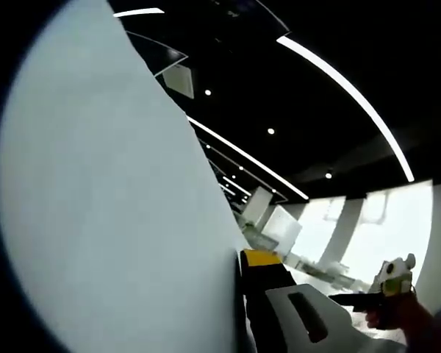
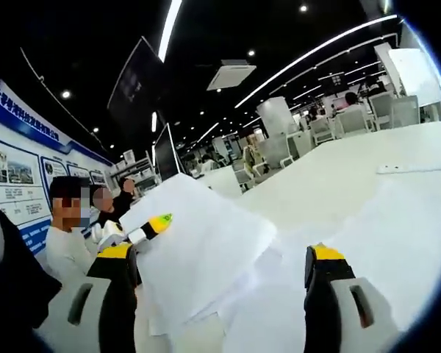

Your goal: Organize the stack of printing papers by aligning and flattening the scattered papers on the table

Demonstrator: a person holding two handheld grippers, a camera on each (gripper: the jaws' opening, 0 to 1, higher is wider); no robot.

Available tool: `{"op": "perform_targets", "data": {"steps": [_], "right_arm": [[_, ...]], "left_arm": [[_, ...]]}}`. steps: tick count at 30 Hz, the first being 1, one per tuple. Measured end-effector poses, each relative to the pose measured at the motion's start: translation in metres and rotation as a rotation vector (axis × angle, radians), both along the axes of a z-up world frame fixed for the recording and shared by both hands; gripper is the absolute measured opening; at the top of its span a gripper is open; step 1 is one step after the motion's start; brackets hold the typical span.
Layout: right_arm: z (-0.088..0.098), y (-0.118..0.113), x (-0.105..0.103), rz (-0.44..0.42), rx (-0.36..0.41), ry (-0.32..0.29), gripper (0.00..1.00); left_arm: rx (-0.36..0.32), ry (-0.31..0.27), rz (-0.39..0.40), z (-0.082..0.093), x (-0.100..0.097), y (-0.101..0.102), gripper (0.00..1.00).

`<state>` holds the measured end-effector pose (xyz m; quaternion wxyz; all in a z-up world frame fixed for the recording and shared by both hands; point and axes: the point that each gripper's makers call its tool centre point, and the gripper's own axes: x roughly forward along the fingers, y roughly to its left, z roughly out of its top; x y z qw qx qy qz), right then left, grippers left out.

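In the left gripper view a large white sheet of printing paper (image 1: 110, 206) is seen very close, raised on edge and covering the left half of the view, its edge lying against the yellow-tipped black jaw of the left gripper (image 1: 239, 276); only that one jaw is visible, so whether the paper is clamped or how far the jaws are parted cannot be told. Low at the right of the same view the right gripper (image 1: 375, 298) is seen, held in a hand (image 1: 400, 312). In the right gripper view the right gripper's two yellow-tipped jaws stand wide apart with nothing held between them, and a loose, uneven stack of papers (image 2: 206, 257) is seen on the white table (image 2: 331, 176), with one sheet lifted at its left side by the left gripper, whose yellow tip touches the sheet's left edge. More paper is spread flat under the right jaw. A seated person (image 2: 66, 235) is seen at the left, before a blue-and-white wall display (image 2: 18, 158)
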<state>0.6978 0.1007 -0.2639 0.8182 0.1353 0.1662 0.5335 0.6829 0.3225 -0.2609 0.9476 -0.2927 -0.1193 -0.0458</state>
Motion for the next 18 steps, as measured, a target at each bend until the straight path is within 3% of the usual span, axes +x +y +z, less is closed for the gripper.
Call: {"op": "perform_targets", "data": {"steps": [18], "right_arm": [[0.002, -0.017, 0.008, -0.044, -0.008, -0.004, 0.90]], "left_arm": [[0.005, -0.003, 0.000, 0.001, 0.000, -0.001, 0.08]]}}
